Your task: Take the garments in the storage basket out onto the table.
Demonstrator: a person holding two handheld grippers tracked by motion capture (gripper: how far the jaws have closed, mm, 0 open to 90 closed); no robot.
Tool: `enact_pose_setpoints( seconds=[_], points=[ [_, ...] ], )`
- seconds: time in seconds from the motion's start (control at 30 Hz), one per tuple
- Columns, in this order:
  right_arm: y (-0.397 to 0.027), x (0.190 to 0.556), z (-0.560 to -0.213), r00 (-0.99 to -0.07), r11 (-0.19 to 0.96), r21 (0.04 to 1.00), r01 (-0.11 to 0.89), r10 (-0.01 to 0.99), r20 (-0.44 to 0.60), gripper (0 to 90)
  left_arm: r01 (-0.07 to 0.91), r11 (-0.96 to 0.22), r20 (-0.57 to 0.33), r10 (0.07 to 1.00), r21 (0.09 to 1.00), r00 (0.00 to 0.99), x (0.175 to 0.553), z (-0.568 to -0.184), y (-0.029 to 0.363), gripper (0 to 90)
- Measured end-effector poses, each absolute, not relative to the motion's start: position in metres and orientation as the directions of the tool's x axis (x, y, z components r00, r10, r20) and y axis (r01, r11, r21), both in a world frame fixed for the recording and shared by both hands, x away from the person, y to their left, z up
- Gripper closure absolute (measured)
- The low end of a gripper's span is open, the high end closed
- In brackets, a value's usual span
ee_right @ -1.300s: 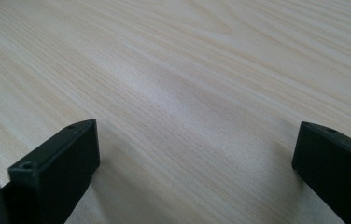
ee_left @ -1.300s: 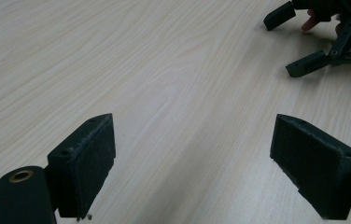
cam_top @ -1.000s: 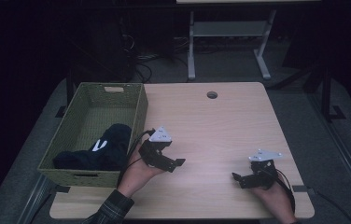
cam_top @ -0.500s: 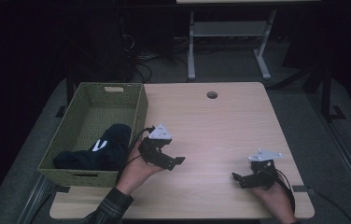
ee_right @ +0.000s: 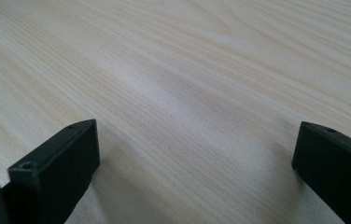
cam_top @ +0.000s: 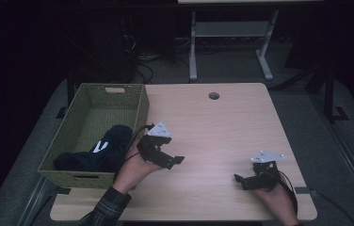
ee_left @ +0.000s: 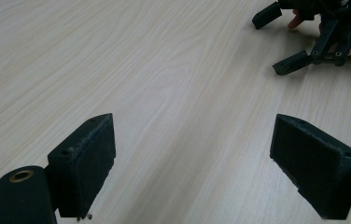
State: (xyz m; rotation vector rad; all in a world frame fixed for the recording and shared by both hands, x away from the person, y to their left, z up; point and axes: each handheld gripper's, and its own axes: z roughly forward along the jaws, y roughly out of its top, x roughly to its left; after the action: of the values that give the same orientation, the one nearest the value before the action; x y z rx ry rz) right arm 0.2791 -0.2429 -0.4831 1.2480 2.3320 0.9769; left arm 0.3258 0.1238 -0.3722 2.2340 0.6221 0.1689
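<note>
Dim room | table bare | left gripper, right gripper spread, empty | basket clothing indistinct

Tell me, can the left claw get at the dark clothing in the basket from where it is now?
Probably yes. The left claw is open and empty, just right of the green basket, whose top is open. The dark clothing lies heaped by the near wall, so the claw must lift over the rim first.
</note>
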Motion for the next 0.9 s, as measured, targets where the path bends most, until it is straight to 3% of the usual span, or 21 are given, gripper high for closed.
enact_pose_setpoints(
  seconds=[0.9],
  points=[
    [-0.243,0.279,-0.483,-0.567,0.385,0.699,0.603,0.823,0.036,0.4,0.404,-0.595,-0.104,0.472,0.695,0.875,0.342,-0.342,0.132,14.3]
  ],
)
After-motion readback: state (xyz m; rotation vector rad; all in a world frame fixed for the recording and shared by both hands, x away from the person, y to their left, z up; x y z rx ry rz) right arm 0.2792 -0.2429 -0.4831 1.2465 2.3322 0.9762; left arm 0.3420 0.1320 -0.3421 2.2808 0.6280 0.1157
